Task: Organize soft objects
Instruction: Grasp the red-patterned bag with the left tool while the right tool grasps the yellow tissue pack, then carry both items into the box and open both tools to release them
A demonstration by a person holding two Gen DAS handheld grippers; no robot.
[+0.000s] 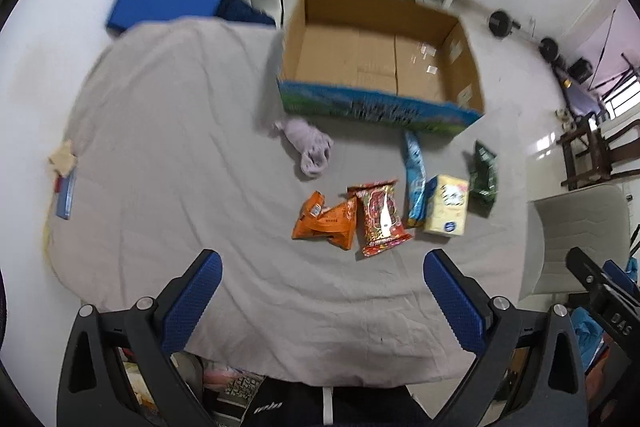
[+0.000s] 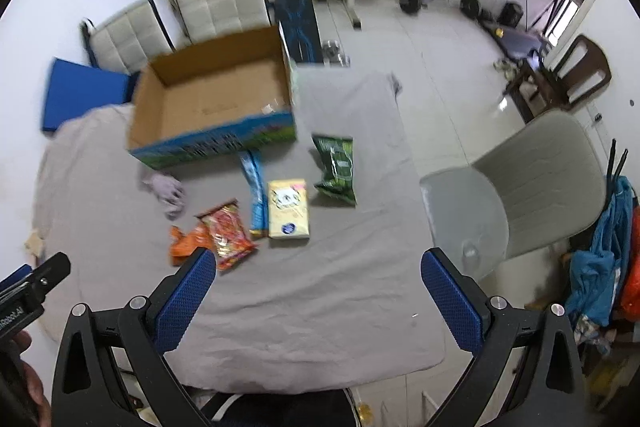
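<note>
A grey sheet (image 1: 160, 131) covers the table, with gym gear behind it. My left gripper (image 1: 322, 297) and right gripper (image 2: 318, 293) both hang wide apart, holding nothing. The cardboard box (image 1: 380, 63) sits empty at the far side. In front of it lie the lilac cloth (image 1: 310, 149), orange bag (image 1: 326, 221), red bag (image 1: 380, 219), blue packet (image 1: 415, 179), tissue pack (image 1: 446, 205) and green bag (image 1: 484, 177). I think I should go for the closest bag first, come down slowly and squeeze it gently in the middle.
</note>
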